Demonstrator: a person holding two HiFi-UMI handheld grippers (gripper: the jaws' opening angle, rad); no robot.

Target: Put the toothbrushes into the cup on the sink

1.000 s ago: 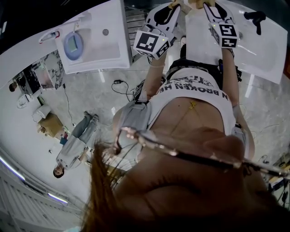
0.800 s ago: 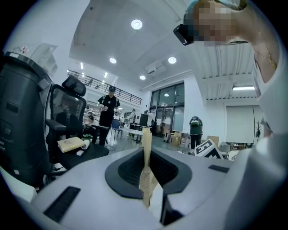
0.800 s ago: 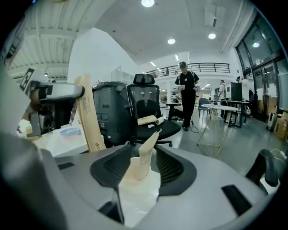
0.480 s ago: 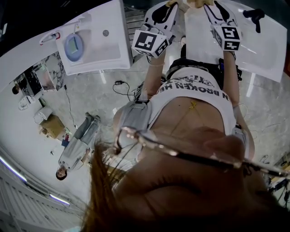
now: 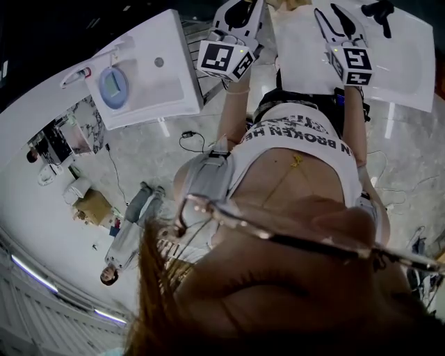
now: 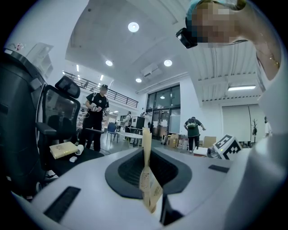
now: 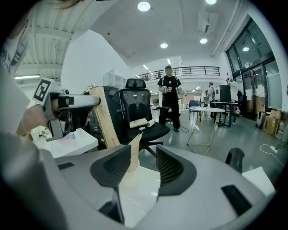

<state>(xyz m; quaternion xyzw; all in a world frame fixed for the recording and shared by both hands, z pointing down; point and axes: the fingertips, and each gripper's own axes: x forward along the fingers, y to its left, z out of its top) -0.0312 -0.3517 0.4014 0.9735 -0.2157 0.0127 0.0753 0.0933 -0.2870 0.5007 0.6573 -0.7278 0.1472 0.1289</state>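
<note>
**Left gripper pinching a toothbrush; right gripper spread over the sink**

Left gripper view: the left gripper [image 6: 145, 155] has its jaws drawn nearly together on a flat tan toothbrush pack [image 6: 148, 182]. The pack is held on edge and runs up past the fingertips.

Right gripper view: the right gripper [image 7: 143, 152] stands wide, and its jaws have just been opening. A second toothbrush [image 7: 134, 150], also tan, stands between them, close to the jaw at the view's left. No pad presses on it. Its lower end sits in a pale rounded base [image 7: 127, 176]. This may be the cup, but that cannot be confirmed. The white sink top [image 7: 137, 200] lies directly beneath the jaws.

Head view: both grippers reach forward over the white sink top, side by side and apart. A black tap [image 5: 381, 10] is just right of the right gripper. A separate white basin unit [image 5: 149, 76] sits well to the left of the left gripper.
</note>
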